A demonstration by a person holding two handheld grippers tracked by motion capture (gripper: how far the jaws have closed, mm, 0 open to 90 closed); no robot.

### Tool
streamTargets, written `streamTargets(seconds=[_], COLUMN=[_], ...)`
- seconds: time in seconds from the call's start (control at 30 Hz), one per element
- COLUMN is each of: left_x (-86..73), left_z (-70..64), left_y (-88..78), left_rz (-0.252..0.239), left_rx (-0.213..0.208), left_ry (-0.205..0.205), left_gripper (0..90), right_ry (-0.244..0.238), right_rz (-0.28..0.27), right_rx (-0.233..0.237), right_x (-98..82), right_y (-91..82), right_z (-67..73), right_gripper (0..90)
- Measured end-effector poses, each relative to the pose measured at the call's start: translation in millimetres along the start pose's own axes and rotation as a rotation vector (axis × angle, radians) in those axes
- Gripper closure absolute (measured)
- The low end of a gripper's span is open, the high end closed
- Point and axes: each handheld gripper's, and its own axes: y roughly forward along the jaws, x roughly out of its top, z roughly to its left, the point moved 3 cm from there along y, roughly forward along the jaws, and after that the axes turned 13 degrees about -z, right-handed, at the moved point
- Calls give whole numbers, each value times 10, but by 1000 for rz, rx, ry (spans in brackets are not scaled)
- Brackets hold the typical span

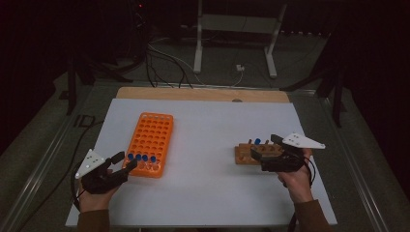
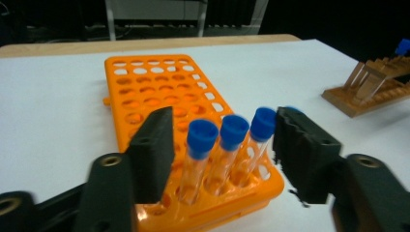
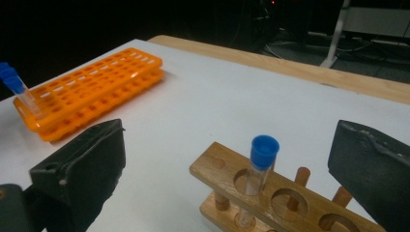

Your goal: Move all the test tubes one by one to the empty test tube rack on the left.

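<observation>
Orange plastic rack [image 1: 149, 143] at the table's left holds four blue-capped clear test tubes [image 2: 227, 150] in its near row; the left gripper [image 1: 123, 163] stands spread around them, pressing none. Light, slick and likely brittle, they want a gentle pinch just under the cap. Rightward, the right gripper [image 1: 263, 146] gapes around one capped tube [image 3: 258, 174] in the wooden stand [image 3: 280, 193].

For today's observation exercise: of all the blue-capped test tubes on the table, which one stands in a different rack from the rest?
The lone blue-capped tube in the wooden rack by the right gripper. The others stand together in the orange rack's near row.
</observation>
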Motion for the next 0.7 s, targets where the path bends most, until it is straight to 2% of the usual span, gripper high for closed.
streamTargets(seconds=[0.2,0.23,0.3,0.37,0.43,0.5,0.7], left_x=[47,54,61,68,83,101,123], left_z=[-69,-79,-102,-123,-145,-164,-205], left_y=[43,52,67,86,90,93,106], left_rz=[-15,-15,-16,-13,-24,-35,-40], left_rx=[30,35,24,20,13,7,5], left_ry=[8,7,1,1,0,1,12], left_gripper=[242,197,147,31,3,3,3], right_ry=[2,1,3,8,10,9,-13], right_rz=[21,24,33,43,57,54,70], right_rx=[-25,-28,-34,-49,-59,-66,-73], right_x=[-69,-80,-105,-135,-167,-189,-248], right_y=[63,73,100,130,165,189,244], right_z=[-71,-82,-99,-117,-130,-139,-152], right_gripper=[25,28,34,66,100,171,462])
